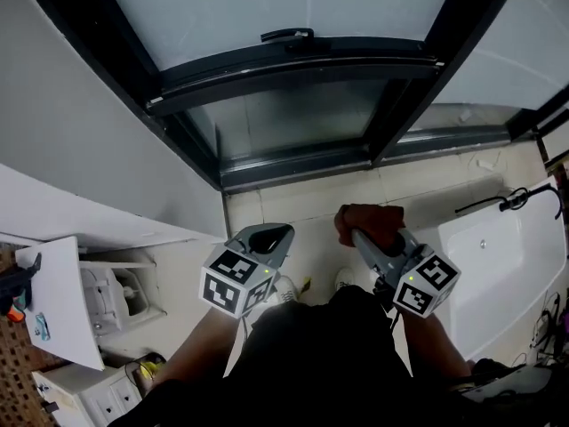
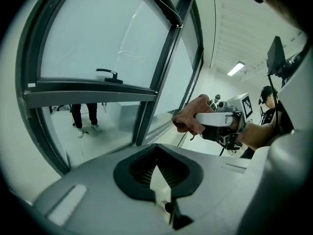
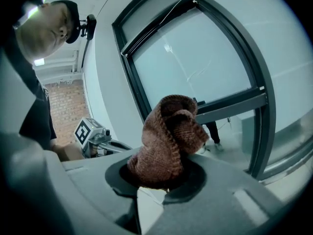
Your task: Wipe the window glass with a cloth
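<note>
The left gripper (image 1: 265, 238) is held low before the window glass (image 1: 284, 118), with its jaws brought together and nothing caught between them. Just to its right, a brown knitted cloth (image 1: 368, 221) is clamped in the right gripper (image 1: 363, 237), and is kept apart from the glass.

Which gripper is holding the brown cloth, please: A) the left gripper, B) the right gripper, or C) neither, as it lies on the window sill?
B: the brown cloth bunches out of the right gripper, which is shut on it, while the left gripper holds nothing.
</note>
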A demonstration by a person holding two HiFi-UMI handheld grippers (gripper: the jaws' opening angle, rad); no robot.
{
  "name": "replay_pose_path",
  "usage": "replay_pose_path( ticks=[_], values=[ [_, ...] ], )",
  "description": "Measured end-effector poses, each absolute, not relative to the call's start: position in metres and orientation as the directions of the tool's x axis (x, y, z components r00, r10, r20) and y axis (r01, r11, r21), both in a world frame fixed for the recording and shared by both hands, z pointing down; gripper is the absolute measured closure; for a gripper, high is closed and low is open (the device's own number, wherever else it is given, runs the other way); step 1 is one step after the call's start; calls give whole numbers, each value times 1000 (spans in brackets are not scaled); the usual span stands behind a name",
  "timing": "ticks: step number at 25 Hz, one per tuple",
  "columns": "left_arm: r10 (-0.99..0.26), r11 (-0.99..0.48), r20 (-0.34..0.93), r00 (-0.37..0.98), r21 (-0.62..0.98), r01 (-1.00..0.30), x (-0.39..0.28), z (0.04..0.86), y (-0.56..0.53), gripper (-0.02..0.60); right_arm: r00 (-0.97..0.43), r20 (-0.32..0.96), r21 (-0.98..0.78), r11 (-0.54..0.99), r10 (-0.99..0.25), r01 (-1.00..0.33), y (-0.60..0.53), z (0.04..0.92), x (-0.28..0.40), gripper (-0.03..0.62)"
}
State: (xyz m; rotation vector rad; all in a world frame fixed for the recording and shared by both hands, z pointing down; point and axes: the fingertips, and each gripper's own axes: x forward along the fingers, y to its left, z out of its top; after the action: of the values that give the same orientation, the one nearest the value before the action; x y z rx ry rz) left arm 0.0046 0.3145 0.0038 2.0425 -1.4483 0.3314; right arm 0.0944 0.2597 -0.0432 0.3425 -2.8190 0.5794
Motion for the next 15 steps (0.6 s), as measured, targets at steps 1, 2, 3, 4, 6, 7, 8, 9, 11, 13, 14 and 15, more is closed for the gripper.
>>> replay_pose_path(
  ticks=[1, 2, 3, 4, 6, 7, 8, 9, 11, 13, 14, 15],
  values=[
    [-772, -214, 522, 362, 323, -922, 7, 1, 316, 565, -944, 281, -346, 900, -171, -266, 260, -45, 97, 530],
    [-779, -205, 520, 350, 316, -926, 9, -2, 317, 565, -946, 282, -337, 906, -163, -256, 260, -46, 100, 530],
    [-786, -193, 518, 337, 312, -930, 11, -5, 319, 565, -947, 284, -330, 912, -152, -245, 260, -48, 103, 530],
    [-794, -179, 515, 323, 310, -934, 14, -8, 320, 565, -948, 285, -325, 917, -140, -233, 259, -49, 107, 530],
    [-808, -153, 507, 299, 309, -938, 22, -14, 323, 565, -951, 286, -315, 926, -114, -206, 257, -53, 112, 530],
    [-814, -144, 502, 291, 310, -940, 27, -17, 324, 565, -954, 283, -308, 932, -101, -190, 255, -55, 115, 530],
    [-820, -137, 498, 284, 311, -940, 32, -18, 324, 565, -956, 278, -299, 938, -90, -175, 254, -58, 117, 530],
    [-824, -131, 494, 278, 311, -941, 36, -19, 323, 565, -959, 273, -292, 943, -78, -160, 252, -61, 119, 530],
    [-828, -119, 492, 267, 312, -943, 48, -20, 321, 565, -962, 268, -284, 950, -53, -132, 249, -63, 123, 530],
    [-832, -113, 488, 264, 317, -942, 63, -19, 319, 565, -964, 264, -278, 955, -26, -102, 250, -66, 127, 530],
    [-833, -113, 486, 264, 318, -941, 70, -20, 318, 565, -965, 262, -271, 959, -15, -88, 251, -69, 130, 530],
    [-833, -114, 486, 265, 317, -941, 77, -20, 318, 565, -966, 260, -262, 962, -5, -76, 252, -71, 132, 530]
  ],
)
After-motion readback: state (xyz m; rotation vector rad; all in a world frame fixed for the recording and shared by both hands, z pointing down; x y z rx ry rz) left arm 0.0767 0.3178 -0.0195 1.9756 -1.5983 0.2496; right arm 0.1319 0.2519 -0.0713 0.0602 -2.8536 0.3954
